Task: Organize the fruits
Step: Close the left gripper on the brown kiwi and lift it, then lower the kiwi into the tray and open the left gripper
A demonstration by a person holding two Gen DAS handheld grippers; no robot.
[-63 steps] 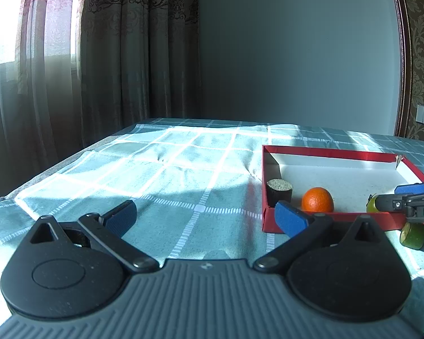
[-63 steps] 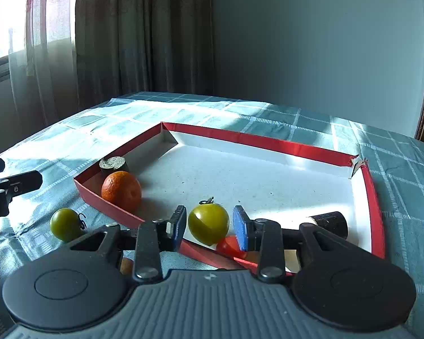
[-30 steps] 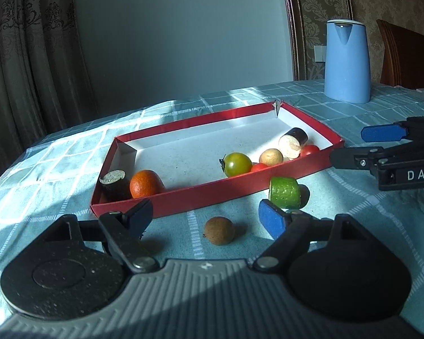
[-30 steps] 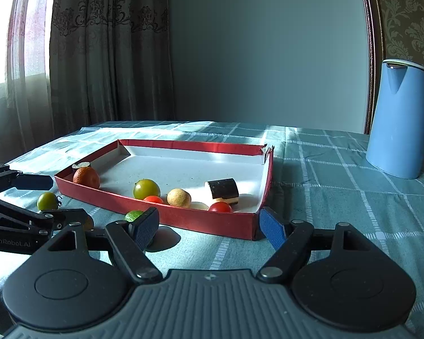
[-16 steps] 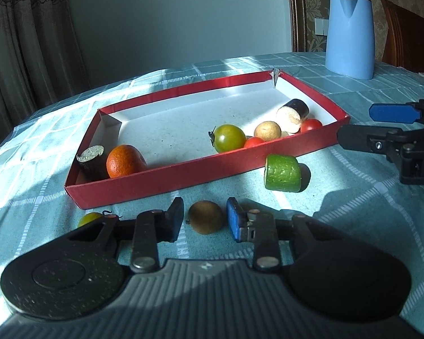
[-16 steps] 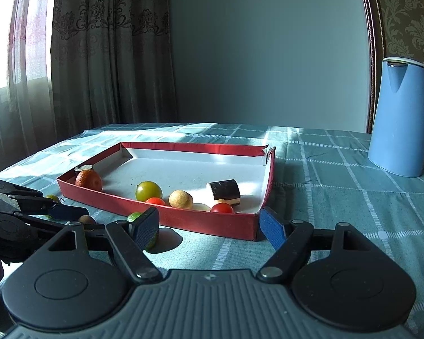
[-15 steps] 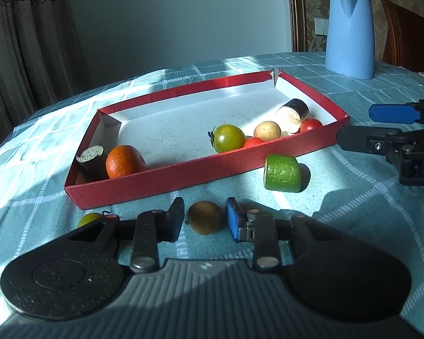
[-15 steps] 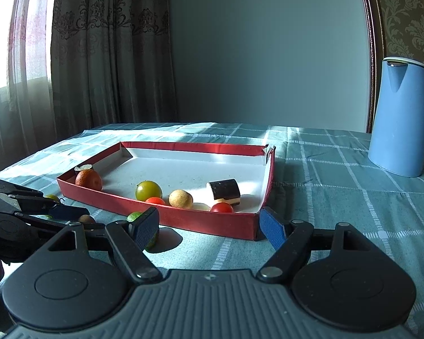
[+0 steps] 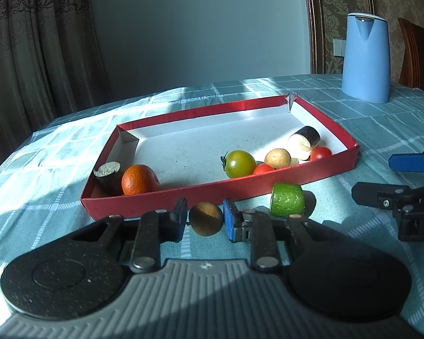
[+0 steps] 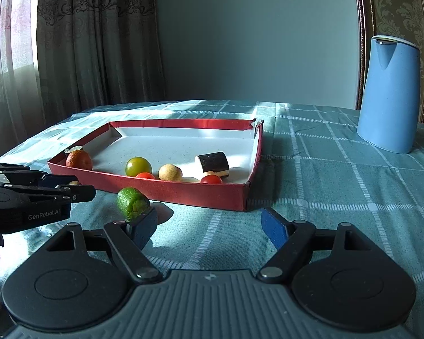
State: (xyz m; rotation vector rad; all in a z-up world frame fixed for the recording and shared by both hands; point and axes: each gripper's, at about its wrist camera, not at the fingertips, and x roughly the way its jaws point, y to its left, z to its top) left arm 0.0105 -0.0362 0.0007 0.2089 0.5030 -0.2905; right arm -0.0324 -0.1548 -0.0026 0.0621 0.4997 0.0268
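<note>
Between the left gripper's (image 9: 205, 219) fingers (image 9: 231, 220) sits the brown fruit (image 9: 205, 218).

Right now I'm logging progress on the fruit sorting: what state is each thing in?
left tool: shut on the brown fruit
brown fruit: gripped, outside the tray
right tool: open, empty
green chunk: on the cloth, outside the tray
red tray: partly filled
orange: in the tray

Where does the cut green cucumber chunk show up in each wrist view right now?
Left wrist: green cucumber chunk on the cloth, right of centre, just outside the red tray near wall.
Right wrist: same chunk left of centre, before the tray's near wall.
Shared landmark: blue kettle, far right in both.
</note>
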